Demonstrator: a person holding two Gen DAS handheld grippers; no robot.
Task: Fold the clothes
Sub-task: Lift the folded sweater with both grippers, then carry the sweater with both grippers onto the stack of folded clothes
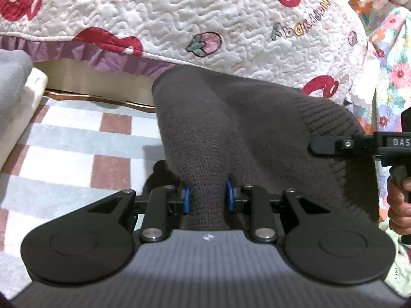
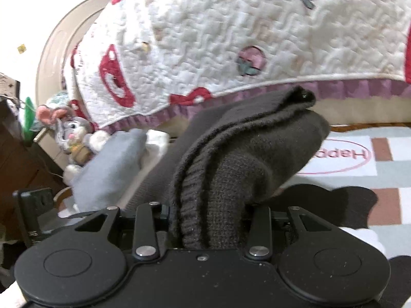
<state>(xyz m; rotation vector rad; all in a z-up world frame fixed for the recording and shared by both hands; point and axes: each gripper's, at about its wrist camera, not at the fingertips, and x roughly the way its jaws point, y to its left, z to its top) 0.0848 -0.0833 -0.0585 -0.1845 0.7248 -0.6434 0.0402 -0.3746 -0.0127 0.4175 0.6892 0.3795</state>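
A dark grey-brown knit sweater (image 1: 231,128) hangs bunched in the air in front of the bed. My left gripper (image 1: 207,197) is shut on a thick fold of it between its blue pads (image 1: 186,199). My right gripper (image 2: 209,220) is shut on the sweater's (image 2: 231,169) ribbed edge; the knit hides its fingertips. The right gripper also shows in the left wrist view (image 1: 331,145), clamped on the sweater's ribbed right edge, with the person's hand below it.
A white quilted bedspread (image 1: 179,12) with red shapes and a purple ruffle hangs behind. A checked rug (image 1: 77,154) covers the floor. Light grey folded cloth (image 2: 110,169) lies left, stuffed toys (image 2: 74,138) beyond it. A floral fabric (image 1: 395,82) is at right.
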